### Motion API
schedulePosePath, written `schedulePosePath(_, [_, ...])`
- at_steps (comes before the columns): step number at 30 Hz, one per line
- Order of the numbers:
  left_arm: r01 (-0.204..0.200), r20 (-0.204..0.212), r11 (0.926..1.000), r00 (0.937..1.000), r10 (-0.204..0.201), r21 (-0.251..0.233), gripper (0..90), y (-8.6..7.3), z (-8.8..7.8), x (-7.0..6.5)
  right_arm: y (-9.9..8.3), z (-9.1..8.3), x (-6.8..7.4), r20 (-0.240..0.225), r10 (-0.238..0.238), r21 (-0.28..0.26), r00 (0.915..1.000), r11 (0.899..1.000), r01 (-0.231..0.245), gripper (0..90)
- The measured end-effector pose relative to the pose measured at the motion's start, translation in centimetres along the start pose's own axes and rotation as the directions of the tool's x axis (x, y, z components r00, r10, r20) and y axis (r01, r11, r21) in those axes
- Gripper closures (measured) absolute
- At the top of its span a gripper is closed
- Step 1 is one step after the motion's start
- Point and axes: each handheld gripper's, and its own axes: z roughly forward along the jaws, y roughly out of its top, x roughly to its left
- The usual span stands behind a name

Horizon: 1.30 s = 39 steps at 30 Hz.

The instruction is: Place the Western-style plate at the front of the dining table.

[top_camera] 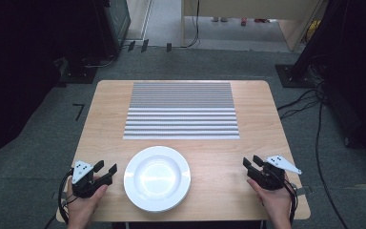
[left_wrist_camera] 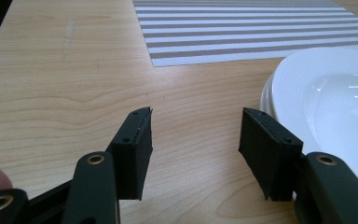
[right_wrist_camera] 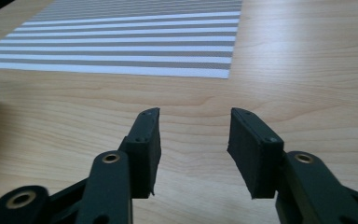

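Nearest the person, two hands are holding one tool each at the front edge of the bench [top_camera: 109, 109]. The left tool [top_camera: 107, 171] is sitting just left of the plate [top_camera: 157, 178], its jaws standing apart with nothing but bare wood showing between them; the right tool [top_camera: 250, 162] is hovering well to the plate's right, jaws likewise parted and gripping nothing. The plate, white and glossy, is resting front and centre between them; its edge in the left gripper view is looking doubled, so it may be a small stack. It is likely handling as stiff, fairly heavy, slippery and breakable; the raised rim is offering the best purchase. Farther back, a striped placemat [top_camera: 181, 110] is lying flat, unoccupied.
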Motion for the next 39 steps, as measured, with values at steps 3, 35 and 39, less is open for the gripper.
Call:
schedulePosePath(3, [0.011, 0.008, 0.9999, 0.9999, -0.011, 0.007, 47.7, -0.1, 0.2, 0.0, 0.3, -0.2, 0.8, -0.034, 0.003, 0.006, 0.9994, 1.0, -0.002, 54.7])
schedulePosePath(35, [0.027, 0.174, 0.9995, 0.9843, -0.03, 0.02, 90.0, 0.0, 0.4, -0.3, 2.3, 3.8, 11.7, -0.326, -0.098, -0.029, 0.9401, 0.995, 0.094, 77.3])
schedulePosePath(39, [0.022, 0.24, 0.9991, 0.9703, -0.03, 0.036, 90.0, 0.0, 0.6, -0.5, 1.9, 4.4, 12.3, -0.366, -0.06, 0.026, 0.9287, 0.997, 0.074, 77.7])
